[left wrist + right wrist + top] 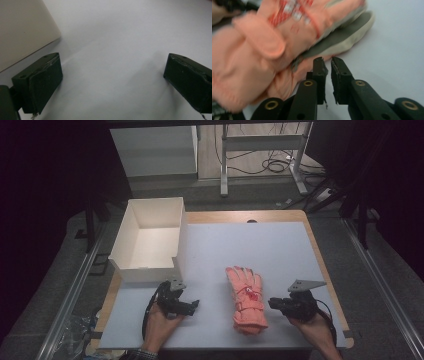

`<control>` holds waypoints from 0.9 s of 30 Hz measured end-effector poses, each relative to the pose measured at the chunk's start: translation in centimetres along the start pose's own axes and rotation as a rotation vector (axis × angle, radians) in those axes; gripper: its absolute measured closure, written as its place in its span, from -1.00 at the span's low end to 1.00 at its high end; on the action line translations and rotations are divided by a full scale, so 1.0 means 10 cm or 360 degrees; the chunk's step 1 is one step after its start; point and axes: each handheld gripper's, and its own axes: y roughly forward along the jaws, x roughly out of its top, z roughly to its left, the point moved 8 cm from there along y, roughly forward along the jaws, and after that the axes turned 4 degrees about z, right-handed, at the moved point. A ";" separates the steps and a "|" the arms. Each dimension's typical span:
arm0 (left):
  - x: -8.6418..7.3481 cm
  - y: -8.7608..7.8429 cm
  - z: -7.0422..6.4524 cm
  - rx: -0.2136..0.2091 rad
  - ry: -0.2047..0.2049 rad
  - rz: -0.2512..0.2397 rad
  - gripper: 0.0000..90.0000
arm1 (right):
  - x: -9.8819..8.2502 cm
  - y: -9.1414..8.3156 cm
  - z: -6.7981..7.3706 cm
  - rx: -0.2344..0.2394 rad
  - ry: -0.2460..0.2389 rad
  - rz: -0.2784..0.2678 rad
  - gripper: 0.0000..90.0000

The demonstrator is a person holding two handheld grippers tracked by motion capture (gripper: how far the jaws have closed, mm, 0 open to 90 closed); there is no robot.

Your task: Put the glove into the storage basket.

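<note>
On the near half of the white table mat (280, 250) lay the orange glove (246, 300), fingers pointing away toward the far edge and cuff toward the person, slightly right of centre. Right beside its cuff, on the right, sat the right gripper (272, 303), held low in the person's right hand (320, 332) and aimed leftward at the glove. Its jaws stood almost together, a thin sliver of daylight between the pads and nothing caught in there; in the right gripper view (327, 62) the tips sat just at the glove's lower edge, close against the fabric (touching or a whisker short, too blurred to call). That view also showed a grey and cream palm side under the orange back. Over on the left, well apart from the glove, the left gripper (192, 305) rested in the left hand (159, 322), jaws spread wide with only bare mat between them, as the left gripper view (112, 72) made plain. Just beyond it at the far left stood the white open box (131, 265).
</note>
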 end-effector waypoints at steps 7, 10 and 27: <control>0.00 0.00 0.00 -0.0001 0.0000 0.0000 -0.96 | -0.23 0.09 0.20 0.0070 -0.0079 0.0031 0.89; 0.00 0.00 0.00 -0.0001 0.0000 0.0000 -0.96 | -0.27 0.12 0.25 0.0093 -0.0089 0.0037 0.89; 0.00 0.00 0.00 -0.0002 0.0000 0.0001 -0.96 | -0.23 0.44 0.50 0.0197 -0.0121 0.0055 0.89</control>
